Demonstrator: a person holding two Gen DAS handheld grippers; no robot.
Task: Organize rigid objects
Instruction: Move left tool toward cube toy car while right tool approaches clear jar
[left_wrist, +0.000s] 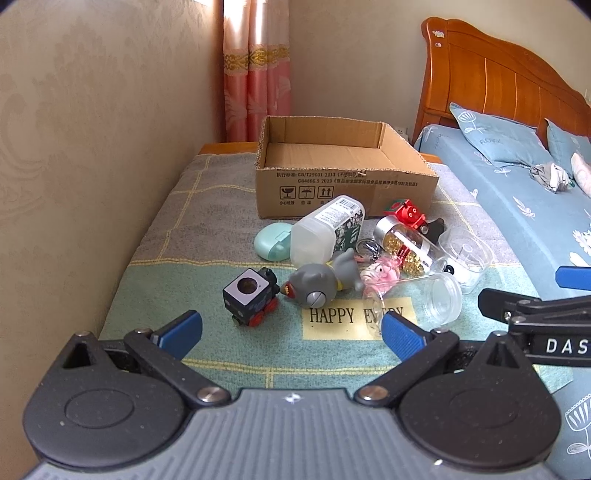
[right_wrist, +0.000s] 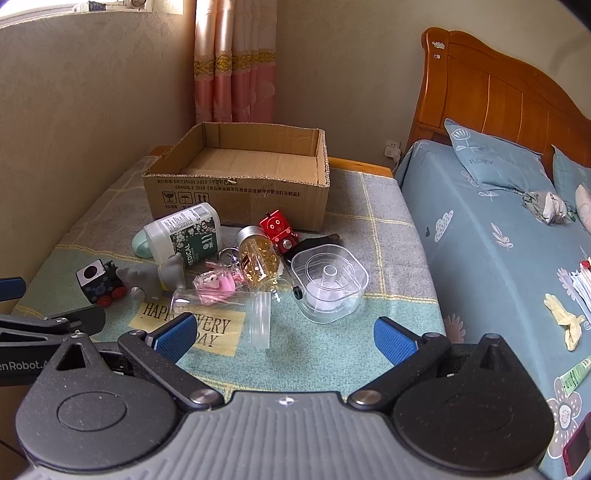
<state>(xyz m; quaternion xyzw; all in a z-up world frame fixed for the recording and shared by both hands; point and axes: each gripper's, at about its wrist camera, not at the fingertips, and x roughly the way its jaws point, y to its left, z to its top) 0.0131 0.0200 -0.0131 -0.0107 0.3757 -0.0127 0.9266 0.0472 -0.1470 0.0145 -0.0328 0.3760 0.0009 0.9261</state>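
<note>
both claws, left gripper (left_wrist: 290, 334) and right gripper (right_wrist: 284, 334), hang released and empty, near. beyond, toy train (left_wrist: 251, 297), clear jar (right_wrist: 225, 308) and bottle (left_wrist: 325, 230) lie loose. farthest, cardboard box (left_wrist: 343, 184) holds nothing; sorting apparently not begun.

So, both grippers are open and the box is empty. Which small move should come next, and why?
Probably bring the right gripper forward and down around the clear jar. It lies on its side nearest that gripper, apart from the pile's centre, while the cardboard box holds nothing yet. The left gripper sits closer to the black toy train.
</note>
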